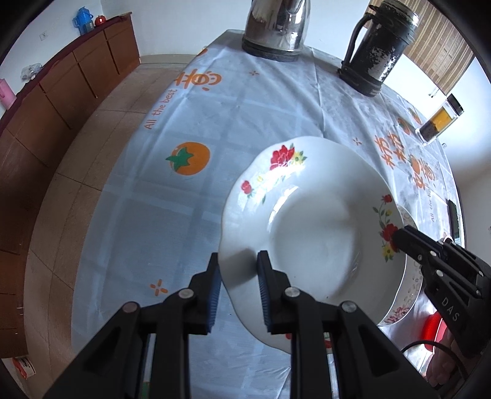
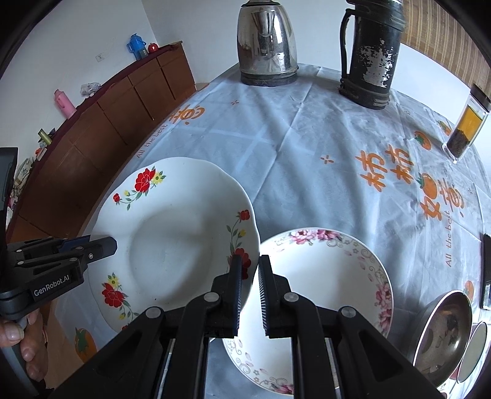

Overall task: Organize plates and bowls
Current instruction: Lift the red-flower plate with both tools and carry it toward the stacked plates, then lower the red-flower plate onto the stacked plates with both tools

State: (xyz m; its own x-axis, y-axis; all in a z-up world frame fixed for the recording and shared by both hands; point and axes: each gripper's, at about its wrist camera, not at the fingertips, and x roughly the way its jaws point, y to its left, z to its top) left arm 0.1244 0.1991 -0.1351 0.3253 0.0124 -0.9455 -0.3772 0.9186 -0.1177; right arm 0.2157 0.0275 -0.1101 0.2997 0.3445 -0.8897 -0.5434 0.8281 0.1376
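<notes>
left wrist view: the left gripper (image 1: 237, 276) is clenched on the near-left rim of the red-flower plate (image 1: 310, 227); one blue pad sits under the rim, the other on top. the plate appears lifted and tilted above the tablecloth (image 1: 138, 214). the right gripper (image 1: 399, 238) is pinching the plate's right rim. below that rim, the edge of a pink-flower plate (image 1: 406, 294) shows. a steel kettle (image 1: 276, 27) and a dark flask (image 1: 377, 49) stand at the far end.

right wrist view: the right gripper (image 2: 248, 276) is clenched on the right rim of the red-flower plate (image 2: 172, 242), with the rim edge-on between its jaws. the left gripper (image 2: 104, 245) grips the plate's left rim. the pink-flower plate (image 2: 325, 285) rests on the table just right of the held plate and partly under its rim. a metal bowl (image 2: 445, 334) lies near right.

hazards: each grip covers only a narrow band of glazed rim, so uneven motion of the two hands could twist the plate and let it slip. a low or tilted carry could strike the pink-flower plate and chip a rim. a steep release could drop the plate off-centre on the stack.
</notes>
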